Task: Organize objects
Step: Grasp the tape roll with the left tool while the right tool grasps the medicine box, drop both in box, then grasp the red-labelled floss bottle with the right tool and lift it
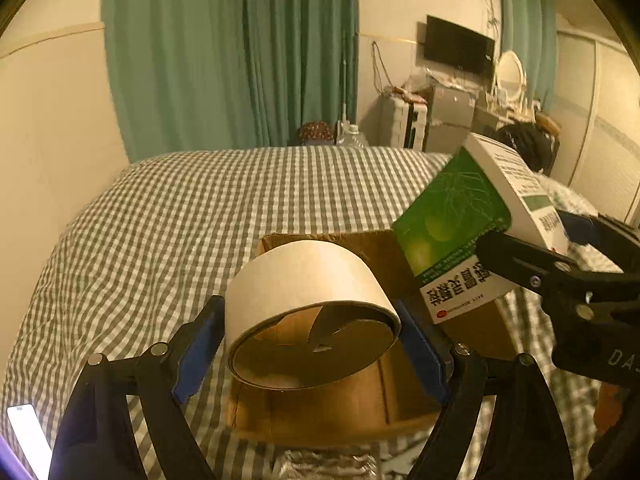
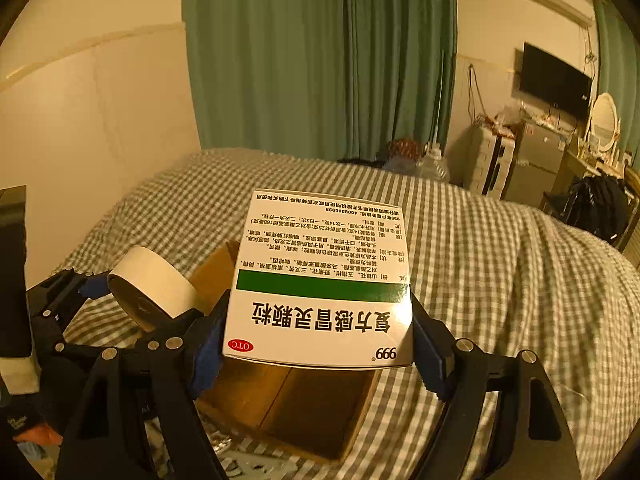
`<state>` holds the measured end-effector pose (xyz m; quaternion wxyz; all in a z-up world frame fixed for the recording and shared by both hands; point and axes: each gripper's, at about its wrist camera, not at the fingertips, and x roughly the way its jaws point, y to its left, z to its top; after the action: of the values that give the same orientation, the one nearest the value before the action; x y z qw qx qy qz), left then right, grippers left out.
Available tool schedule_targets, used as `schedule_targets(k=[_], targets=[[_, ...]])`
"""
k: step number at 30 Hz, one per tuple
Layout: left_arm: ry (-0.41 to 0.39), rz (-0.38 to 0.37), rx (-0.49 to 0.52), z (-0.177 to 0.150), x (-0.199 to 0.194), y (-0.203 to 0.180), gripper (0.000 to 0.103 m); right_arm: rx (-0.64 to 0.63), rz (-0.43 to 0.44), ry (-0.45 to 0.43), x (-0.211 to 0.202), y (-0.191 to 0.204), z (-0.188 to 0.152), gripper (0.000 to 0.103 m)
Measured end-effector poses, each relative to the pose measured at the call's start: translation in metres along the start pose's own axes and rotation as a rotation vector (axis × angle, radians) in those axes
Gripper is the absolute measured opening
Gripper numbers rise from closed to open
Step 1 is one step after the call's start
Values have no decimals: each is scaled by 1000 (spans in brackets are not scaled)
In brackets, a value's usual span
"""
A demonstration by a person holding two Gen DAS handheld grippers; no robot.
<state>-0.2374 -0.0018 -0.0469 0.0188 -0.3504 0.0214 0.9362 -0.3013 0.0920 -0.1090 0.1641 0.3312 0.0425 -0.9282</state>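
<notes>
My left gripper (image 1: 312, 344) is shut on a wide roll of beige tape (image 1: 304, 284), held above an open cardboard box (image 1: 340, 408) on the checked bed. The roll also shows at the left of the right wrist view as the tape roll (image 2: 154, 284). My right gripper (image 2: 316, 344) is shut on a white and green medicine box (image 2: 324, 280), tilted over the same cardboard box (image 2: 288, 412). In the left wrist view the medicine box (image 1: 472, 224) hangs at the right, above the cardboard box's far corner, with the right gripper's finger (image 1: 532, 268) clamped on it.
A grey-and-white checked bedspread (image 1: 168, 216) covers the bed. Crinkled foil packets (image 2: 236, 460) lie by the box's near edge. A lit phone (image 1: 28, 436) lies at the lower left. Green curtains (image 1: 224, 52), a TV (image 1: 458, 44), a small fridge and a mirror stand beyond the bed.
</notes>
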Motion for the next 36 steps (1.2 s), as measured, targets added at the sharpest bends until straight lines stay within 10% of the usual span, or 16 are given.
schedule_targets(k=[10,22,36], targets=[[29,-4,46,-14,37,-16,103,63,56,-6,14,-20,-5,94],[-62,20,-18,-16,-60,2,103,22,-8,-115,-110,-7,-3,95],[-42,128,8,-121,-142,-2,103,-41,-49,45,-173,44,-124,95]])
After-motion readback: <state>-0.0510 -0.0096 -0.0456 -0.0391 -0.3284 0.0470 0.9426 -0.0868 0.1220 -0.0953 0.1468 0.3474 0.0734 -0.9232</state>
